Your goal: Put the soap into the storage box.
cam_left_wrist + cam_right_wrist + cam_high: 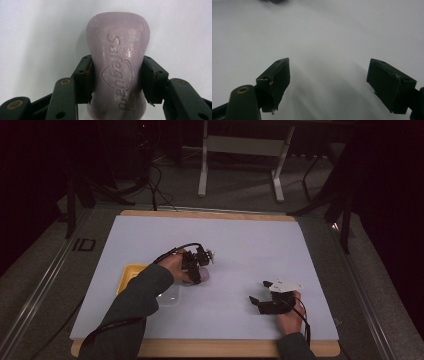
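Observation:
A pale lilac bar of soap (117,60), with a brand name and a shield pressed into its face, lies on the white table sheet (235,250). My left gripper (116,77) is shut on the soap's narrow waist, one black pad on each side. In the high view the left gripper (196,276) points down near the table's middle, with the soap (204,276) just visible below it. My right gripper (258,291) rests low at the front right, jaws wide apart and pointing left. In the right gripper view, the right gripper (328,82) holds nothing, with bare sheet between its pads.
A yellow dish (129,276) and a clear plastic lid or tray (170,296) lie at the left front, partly under the person's left sleeve. The sheet covers a wooden tabletop (200,348). Table legs and cables stand on the floor beyond.

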